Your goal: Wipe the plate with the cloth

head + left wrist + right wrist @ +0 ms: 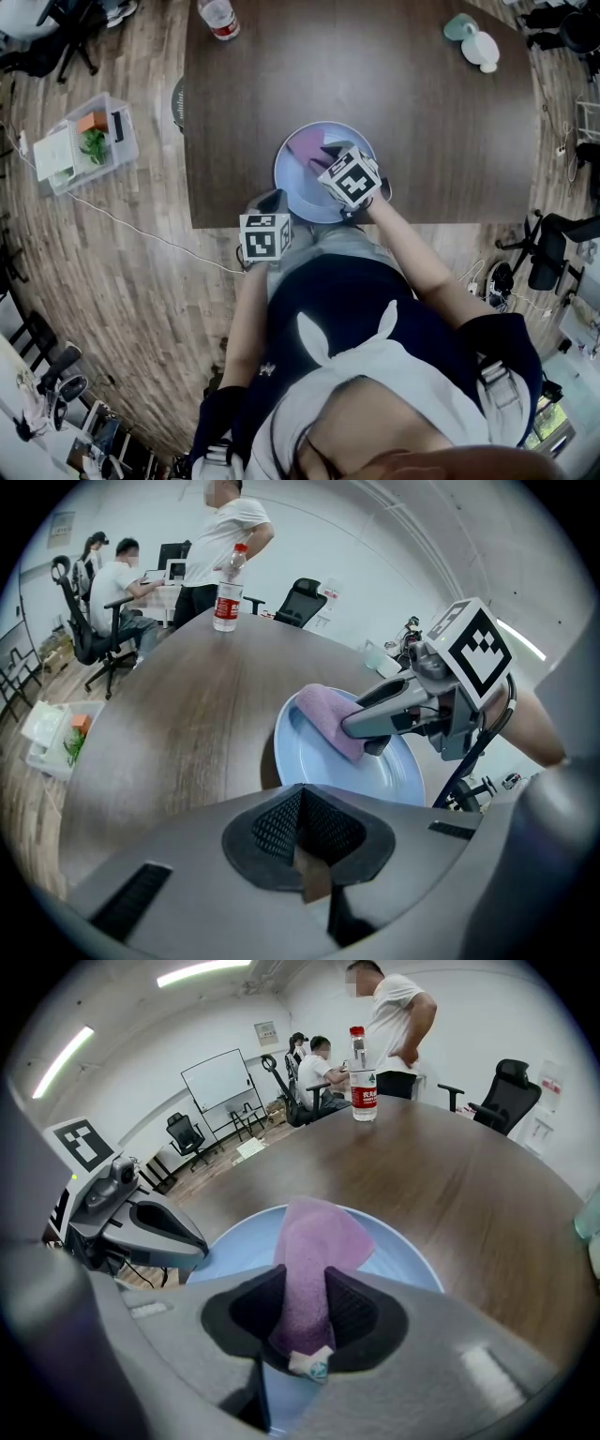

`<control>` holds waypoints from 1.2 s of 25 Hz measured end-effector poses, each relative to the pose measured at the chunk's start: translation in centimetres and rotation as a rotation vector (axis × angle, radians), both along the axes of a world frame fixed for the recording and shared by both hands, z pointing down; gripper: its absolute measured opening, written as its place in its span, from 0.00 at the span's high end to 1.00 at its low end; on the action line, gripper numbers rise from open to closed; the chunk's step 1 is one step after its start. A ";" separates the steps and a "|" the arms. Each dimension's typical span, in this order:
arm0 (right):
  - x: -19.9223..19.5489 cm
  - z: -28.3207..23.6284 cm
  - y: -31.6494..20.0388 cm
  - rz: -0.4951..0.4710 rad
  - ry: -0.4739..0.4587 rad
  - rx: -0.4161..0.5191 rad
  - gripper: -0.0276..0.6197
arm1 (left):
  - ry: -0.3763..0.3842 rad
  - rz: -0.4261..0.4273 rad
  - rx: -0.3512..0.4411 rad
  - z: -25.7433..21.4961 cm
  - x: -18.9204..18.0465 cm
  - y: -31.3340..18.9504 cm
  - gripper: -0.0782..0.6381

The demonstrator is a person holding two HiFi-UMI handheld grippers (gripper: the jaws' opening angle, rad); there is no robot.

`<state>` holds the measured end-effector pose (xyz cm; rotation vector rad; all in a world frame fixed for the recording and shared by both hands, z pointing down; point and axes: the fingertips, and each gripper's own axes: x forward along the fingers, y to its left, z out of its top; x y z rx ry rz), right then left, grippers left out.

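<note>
Purple cloth (314,1251), pinched by R gripper (305,1283): both pads press on its near end, w/ a small white tag (309,1363) poking out below them. The cloth's long axis follows the line the gripper points along, running away from the person. Its free end fans out flat on the pale-blue plate (412,1265).

Head view: the cloth covers the plate's far-left part. The plate lies on the brown table (422,122), close to the near edge. R gripper tilts down over the plate's right half.

L gripper (300,794): pads pressed together, just beside the plate's near-left rim at the table edge. Whether they catch the rim cannot be told.

Bkgd: water bottle (217,17), upright at the table's far edge, well apart from the plate.
</note>
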<state>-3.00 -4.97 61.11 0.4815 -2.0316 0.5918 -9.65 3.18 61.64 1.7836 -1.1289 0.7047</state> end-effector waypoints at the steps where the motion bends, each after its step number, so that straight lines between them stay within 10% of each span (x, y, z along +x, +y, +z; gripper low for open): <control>1: 0.1 0.0 -0.1 0.002 0.000 -0.001 0.77 | -0.001 -0.001 -0.002 0.0 0.0 0.0 0.88; 30: 5.8 0.5 -0.8 0.169 0.042 -0.042 0.77 | -0.031 -0.018 -0.006 0.1 0.1 -0.4 0.88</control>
